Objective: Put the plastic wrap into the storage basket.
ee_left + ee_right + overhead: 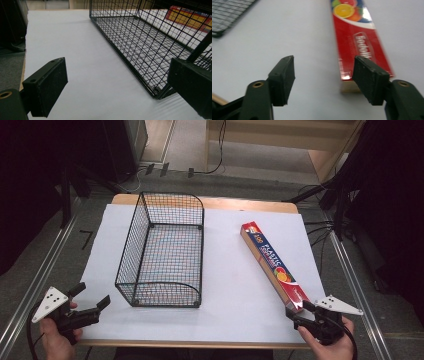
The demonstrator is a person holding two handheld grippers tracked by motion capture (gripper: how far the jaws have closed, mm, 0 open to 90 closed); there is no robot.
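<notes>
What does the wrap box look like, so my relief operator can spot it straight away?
Start at the white sheet covering the table, then look right of the black wire basket. There lies a long, narrow red box, its near end by the open right gripper. It's the one colourful item, printed with fruit pictures and PLASTIC lettering.

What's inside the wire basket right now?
Nothing: the wire basket is empty, and the white sheet shows through its mesh floor. The open mesh hides nothing inside.
</notes>
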